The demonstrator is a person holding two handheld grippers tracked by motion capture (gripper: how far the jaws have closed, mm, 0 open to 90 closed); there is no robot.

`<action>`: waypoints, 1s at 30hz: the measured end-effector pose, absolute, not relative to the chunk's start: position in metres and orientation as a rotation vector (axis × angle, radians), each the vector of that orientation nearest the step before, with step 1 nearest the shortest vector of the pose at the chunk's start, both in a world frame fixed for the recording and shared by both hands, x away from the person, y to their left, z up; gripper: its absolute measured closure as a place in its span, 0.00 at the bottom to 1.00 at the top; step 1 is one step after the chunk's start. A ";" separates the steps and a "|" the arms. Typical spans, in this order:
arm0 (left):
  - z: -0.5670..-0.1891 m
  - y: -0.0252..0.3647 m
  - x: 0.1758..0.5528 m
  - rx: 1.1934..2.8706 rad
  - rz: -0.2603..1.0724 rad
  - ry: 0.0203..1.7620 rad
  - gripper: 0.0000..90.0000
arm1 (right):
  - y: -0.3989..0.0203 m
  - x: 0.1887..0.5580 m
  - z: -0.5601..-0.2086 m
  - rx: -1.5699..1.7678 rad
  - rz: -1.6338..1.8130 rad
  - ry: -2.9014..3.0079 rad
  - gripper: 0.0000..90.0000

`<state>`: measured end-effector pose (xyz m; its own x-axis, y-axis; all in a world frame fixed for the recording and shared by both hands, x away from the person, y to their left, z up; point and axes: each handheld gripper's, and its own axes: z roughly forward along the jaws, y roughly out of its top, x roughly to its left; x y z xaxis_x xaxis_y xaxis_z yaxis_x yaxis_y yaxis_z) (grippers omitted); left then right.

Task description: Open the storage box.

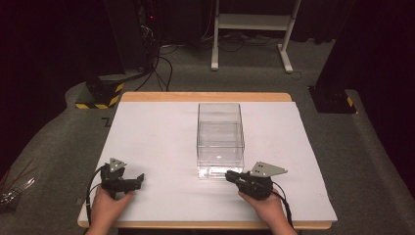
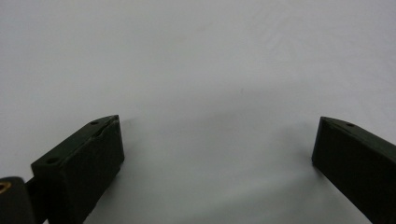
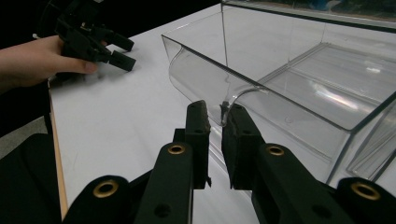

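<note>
Pinching clear box (image 1: 220, 139) front lip (curved, glossy), right tongs (image 3: 215, 122); left tongs (image 2: 217, 140) spread, matte white tabletop (image 1: 147, 147)

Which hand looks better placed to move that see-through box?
Probably the right: its claw is nearly closed around the clear plastic box's front edge, while the left claw sits open, away from it.

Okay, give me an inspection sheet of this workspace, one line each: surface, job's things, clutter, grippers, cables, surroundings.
Surface: white table top with wooden edge, bare apart from the box.
Job's things: clear plastic box, open-topped, apparently empty, standing mid-table.
Clutter: nothing seen.
Grippers: left hand-held gripper open over bare table; right hand-held gripper nearly closed, jaws on either side of the box's near curved lip.
Cables: one trails from each gripper; more lie on the floor behind the table.
Surroundings: grey carpet, white frame legs, striped base.
</note>
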<state>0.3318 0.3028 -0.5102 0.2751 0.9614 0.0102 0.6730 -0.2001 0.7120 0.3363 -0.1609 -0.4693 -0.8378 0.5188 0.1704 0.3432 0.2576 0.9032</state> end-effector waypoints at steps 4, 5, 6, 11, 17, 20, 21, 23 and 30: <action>-0.510 0.303 0.332 1.955 0.629 1.464 0.02 | -0.161 0.331 -0.469 0.807 1.621 2.367 0.90; -0.510 0.303 0.332 1.952 0.625 1.467 0.02 | -0.162 0.329 -0.469 0.806 1.623 2.370 0.90; -0.510 0.303 0.332 1.951 0.627 1.467 0.02 | -0.162 0.328 -0.469 0.804 1.621 2.371 0.90; -0.510 0.303 0.332 1.952 0.627 1.466 0.02 | -0.162 0.320 -0.469 0.790 1.621 2.381 0.91; -0.510 0.303 0.332 1.950 0.628 1.467 0.02 | -0.162 0.311 -0.469 0.772 1.618 2.396 0.91; -0.510 0.303 0.332 1.951 0.628 1.467 0.02 | -0.164 0.306 -0.469 0.761 1.611 2.404 0.91; -0.510 0.303 0.332 1.951 0.628 1.467 0.02 | -0.165 0.305 -0.469 0.757 1.612 2.405 0.91; -0.510 0.303 0.332 1.951 0.628 1.467 0.02 | -0.167 0.303 -0.469 0.751 1.610 2.409 0.91; -0.510 0.303 0.332 1.950 0.629 1.467 0.02 | -0.173 0.295 -0.471 0.744 1.605 2.421 0.91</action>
